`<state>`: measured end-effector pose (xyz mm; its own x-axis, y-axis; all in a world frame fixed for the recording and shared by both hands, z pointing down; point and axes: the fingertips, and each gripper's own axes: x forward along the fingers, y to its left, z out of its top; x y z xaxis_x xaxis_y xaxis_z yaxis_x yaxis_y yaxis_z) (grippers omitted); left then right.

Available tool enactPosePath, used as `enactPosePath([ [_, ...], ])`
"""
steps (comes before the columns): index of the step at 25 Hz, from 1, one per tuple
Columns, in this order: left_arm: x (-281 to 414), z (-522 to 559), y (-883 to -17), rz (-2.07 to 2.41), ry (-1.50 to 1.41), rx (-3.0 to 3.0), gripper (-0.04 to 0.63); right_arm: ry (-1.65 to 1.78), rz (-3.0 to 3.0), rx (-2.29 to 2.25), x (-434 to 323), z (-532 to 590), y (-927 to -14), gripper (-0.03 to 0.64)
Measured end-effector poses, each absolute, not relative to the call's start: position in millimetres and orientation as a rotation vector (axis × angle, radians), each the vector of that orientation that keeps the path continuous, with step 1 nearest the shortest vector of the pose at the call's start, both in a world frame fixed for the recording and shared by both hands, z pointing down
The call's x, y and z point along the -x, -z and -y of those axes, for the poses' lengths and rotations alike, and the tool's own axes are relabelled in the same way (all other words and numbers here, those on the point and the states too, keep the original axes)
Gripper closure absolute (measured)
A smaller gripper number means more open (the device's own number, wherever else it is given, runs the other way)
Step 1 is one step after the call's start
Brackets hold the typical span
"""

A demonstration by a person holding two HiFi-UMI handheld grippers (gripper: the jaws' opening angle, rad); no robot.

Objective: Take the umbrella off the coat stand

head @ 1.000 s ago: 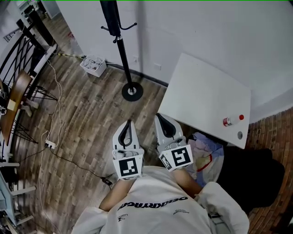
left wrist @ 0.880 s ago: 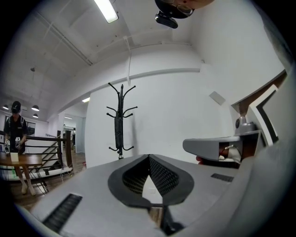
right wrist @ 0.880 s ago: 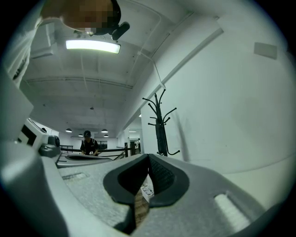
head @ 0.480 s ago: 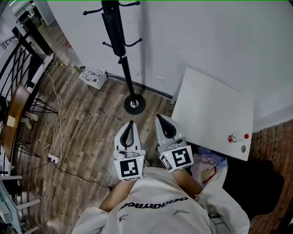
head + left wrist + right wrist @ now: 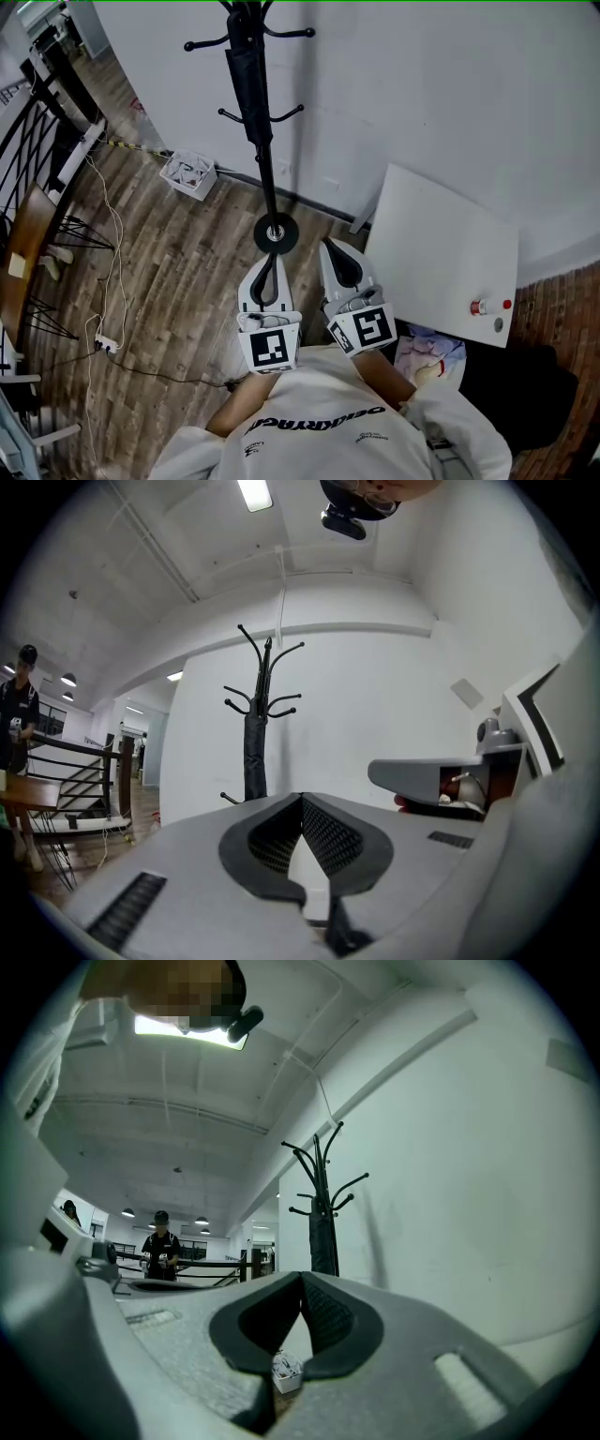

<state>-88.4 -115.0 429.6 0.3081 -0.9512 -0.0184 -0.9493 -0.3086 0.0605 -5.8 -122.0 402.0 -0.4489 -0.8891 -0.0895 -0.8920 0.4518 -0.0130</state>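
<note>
A black coat stand (image 5: 267, 141) rises against the white wall, its round base (image 5: 276, 232) on the wood floor. A furled black umbrella (image 5: 247, 89) hangs along its upper pole, below the top hooks. My left gripper (image 5: 270, 259) and right gripper (image 5: 328, 247) are held side by side, pointing level at the stand, just short of its base. Both are shut and hold nothing. The stand with the umbrella (image 5: 255, 757) shows ahead above the left gripper (image 5: 302, 799). In the right gripper view the umbrella (image 5: 323, 1244) stands above the right gripper (image 5: 302, 1279).
A white table (image 5: 422, 234) stands to the right with a small red-capped bottle (image 5: 479, 307) on it. A white crate (image 5: 190, 172) sits by the wall at left. Cables (image 5: 105, 281) trail over the floor. A railing (image 5: 37, 112) lies far left; a person (image 5: 161, 1246) stands behind it.
Both grippers have moved forward together toward the coat stand. The stand's base now lies just ahead of them and more of its upper hooks have come into view.
</note>
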Motion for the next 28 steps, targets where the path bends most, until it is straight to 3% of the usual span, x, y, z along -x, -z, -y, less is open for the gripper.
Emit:
enactPosePath([
  [28, 79.2, 243.7, -408.6, 1.878, 0.155, -2.406, 0.592, -0.078, -2.618, 1.476, -8.2, 229.0, -397.4, 0.623],
])
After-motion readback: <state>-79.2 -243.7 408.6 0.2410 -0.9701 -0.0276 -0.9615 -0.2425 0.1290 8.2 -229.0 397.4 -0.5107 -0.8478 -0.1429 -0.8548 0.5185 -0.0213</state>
